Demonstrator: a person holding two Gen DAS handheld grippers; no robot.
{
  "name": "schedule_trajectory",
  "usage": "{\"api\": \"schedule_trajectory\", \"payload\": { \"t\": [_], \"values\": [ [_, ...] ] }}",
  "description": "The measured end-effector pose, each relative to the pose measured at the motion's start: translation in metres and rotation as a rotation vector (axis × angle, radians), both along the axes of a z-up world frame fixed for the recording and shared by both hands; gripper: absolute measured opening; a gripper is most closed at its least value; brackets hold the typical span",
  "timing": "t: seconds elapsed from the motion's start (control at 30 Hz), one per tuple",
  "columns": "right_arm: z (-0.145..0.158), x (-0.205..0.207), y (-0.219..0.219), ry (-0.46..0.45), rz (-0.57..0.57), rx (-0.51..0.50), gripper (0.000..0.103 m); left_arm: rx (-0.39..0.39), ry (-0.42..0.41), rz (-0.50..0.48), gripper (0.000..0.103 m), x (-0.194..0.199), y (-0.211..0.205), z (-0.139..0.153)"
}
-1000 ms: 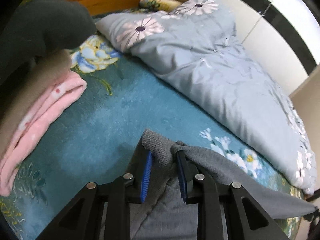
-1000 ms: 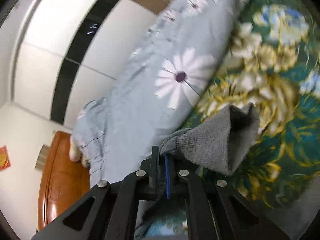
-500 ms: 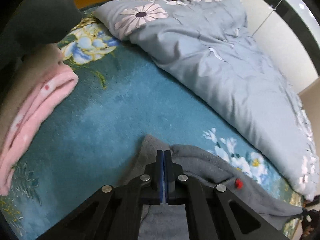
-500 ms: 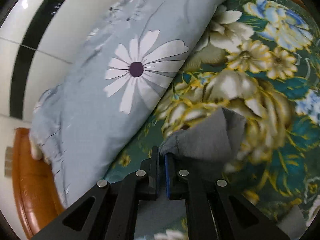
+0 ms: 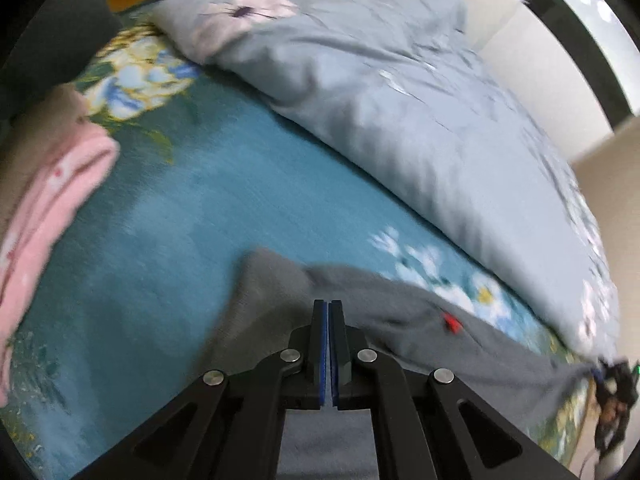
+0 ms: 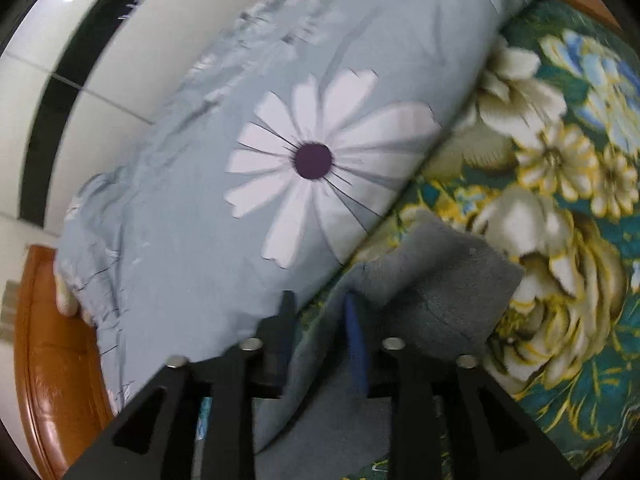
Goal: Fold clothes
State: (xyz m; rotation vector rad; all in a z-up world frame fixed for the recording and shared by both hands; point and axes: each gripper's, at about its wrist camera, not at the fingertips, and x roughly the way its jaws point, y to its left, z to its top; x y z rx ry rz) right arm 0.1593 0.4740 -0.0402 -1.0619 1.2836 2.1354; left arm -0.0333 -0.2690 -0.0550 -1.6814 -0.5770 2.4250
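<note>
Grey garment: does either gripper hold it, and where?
Right gripper: open, the grey garment corner loose between its fingers. Left gripper: shut at its edge; a pinch cannot be told.

Left wrist: you look forward and down along the closed jaws, close over the teal bed cover [image 5: 168, 216], toward the headboard | Right wrist: you face across the bed, low and near the blue-grey quilt [image 6: 192, 216] | Shared: both views catch the quilt [image 5: 420, 120], floral cover [image 6: 560, 240], grey garment [image 5: 400, 312] [image 6: 448, 280].

Soft, even indoor light; motion blur throughout (fisheye edges bend, vignette black).
</note>
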Motion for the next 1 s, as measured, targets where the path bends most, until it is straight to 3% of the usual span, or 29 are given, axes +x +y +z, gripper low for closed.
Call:
{"api": "schedule_trajectory", "payload": {
  "t": [0.1, 0.17, 0.27, 0.37, 0.5, 0.67, 0.8, 0.83, 0.93, 1.0],
  "values": [
    [0.021, 0.027, 0.004, 0.053, 0.014, 0.077, 0.04, -0.006, -0.029, -0.166, 0.002, 0.008, 0.032, -0.004],
    [0.016, 0.045, 0.01, -0.027, -0.007, 0.128, 0.04, -0.072, -0.042, -0.276, 0.002, 0.012, 0.058, -0.01],
    [-0.018, 0.07, 0.018, -0.147, -0.042, 0.09, 0.04, -0.164, -0.057, -0.381, 0.002, 0.008, 0.093, -0.023],
    [-0.047, 0.082, 0.018, -0.133, -0.097, -0.007, 0.04, -0.178, -0.065, -0.371, 0.002, -0.008, 0.114, -0.032],
    [-0.066, 0.077, 0.009, -0.088, -0.128, -0.078, 0.04, -0.16, -0.028, -0.239, 0.002, -0.036, 0.114, -0.027],
    [-0.071, 0.056, -0.002, -0.068, -0.109, -0.091, 0.04, -0.133, -0.052, -0.076, 0.002, -0.064, 0.1, -0.028],
    [-0.075, 0.046, -0.004, -0.071, -0.122, -0.092, 0.04, -0.076, -0.041, -0.019, 0.003, -0.068, 0.092, -0.022],
    [-0.076, 0.044, -0.004, -0.079, -0.132, -0.093, 0.038, -0.033, -0.047, -0.03, 0.003, -0.067, 0.092, -0.021],
    [-0.075, 0.039, -0.004, -0.118, -0.141, -0.079, 0.005, 0.139, -0.094, -0.168, 0.005, -0.057, 0.107, -0.022],
    [-0.071, 0.035, -0.004, -0.132, -0.12, -0.053, 0.004, 0.114, -0.093, -0.325, 0.005, -0.04, 0.13, -0.022]
  ]
}}
